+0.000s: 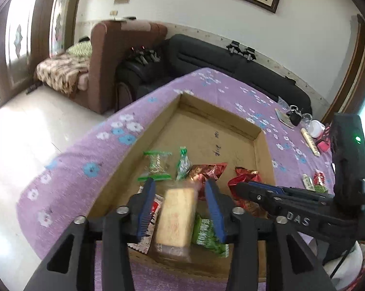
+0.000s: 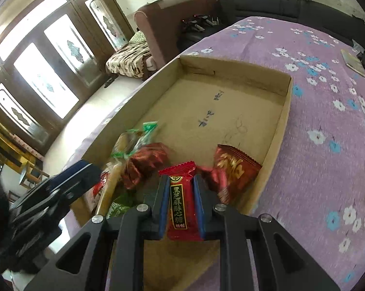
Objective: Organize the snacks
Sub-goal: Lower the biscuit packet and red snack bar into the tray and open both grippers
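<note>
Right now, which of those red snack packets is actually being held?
The slim red candy packet with the black label strip, clamped in the right gripper; the other red packets lie loose in the shallow cardboard box.

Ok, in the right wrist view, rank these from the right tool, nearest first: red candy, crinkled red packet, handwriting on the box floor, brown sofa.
1. Red candy, between its fingers.
2. Crinkled red packet, just ahead, right.
3. Handwriting, mid box floor.
4. Brown sofa, beyond the table.
</note>
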The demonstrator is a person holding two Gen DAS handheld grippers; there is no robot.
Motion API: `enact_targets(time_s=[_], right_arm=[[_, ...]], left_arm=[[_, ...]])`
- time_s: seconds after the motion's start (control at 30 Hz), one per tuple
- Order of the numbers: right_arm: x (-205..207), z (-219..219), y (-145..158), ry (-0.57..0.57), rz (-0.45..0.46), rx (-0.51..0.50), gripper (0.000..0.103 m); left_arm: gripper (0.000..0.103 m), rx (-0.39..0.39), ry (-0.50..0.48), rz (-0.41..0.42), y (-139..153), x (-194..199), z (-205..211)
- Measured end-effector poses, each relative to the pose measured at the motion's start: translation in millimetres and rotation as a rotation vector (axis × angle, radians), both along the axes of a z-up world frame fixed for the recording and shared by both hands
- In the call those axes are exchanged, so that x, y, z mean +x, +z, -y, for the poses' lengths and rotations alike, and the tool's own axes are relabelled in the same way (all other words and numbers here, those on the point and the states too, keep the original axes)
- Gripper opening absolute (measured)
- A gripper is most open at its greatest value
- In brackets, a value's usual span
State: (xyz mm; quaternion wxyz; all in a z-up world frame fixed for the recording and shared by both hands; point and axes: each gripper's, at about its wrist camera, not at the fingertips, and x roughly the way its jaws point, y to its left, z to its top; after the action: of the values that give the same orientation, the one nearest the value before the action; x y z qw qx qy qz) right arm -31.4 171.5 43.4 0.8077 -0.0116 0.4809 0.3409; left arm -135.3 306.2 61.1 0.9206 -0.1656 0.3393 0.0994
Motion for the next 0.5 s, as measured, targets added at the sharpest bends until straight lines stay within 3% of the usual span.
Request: enact_targets(time_s=[0.13, 0.23, 0.5], right_arm=[[-3.7, 2.9, 9.7, -0.008, 0.019, 0.033, 0.024], [-11.4, 7.1, 21.0, -0.016, 0.052, 0.041, 0.031], [-26.6, 38.9, 39.2, -0.055, 0.098, 0.066, 0.037]], left_arm=[[0.068, 0.065, 0.035, 0.024, 11.2, -7.4, -0.8], [0.069, 0.096, 0.04, 0.039, 18.7, -11.7, 1.2], [0.069, 0.143, 0.018, 0.062, 34.9, -19.5, 21.8]])
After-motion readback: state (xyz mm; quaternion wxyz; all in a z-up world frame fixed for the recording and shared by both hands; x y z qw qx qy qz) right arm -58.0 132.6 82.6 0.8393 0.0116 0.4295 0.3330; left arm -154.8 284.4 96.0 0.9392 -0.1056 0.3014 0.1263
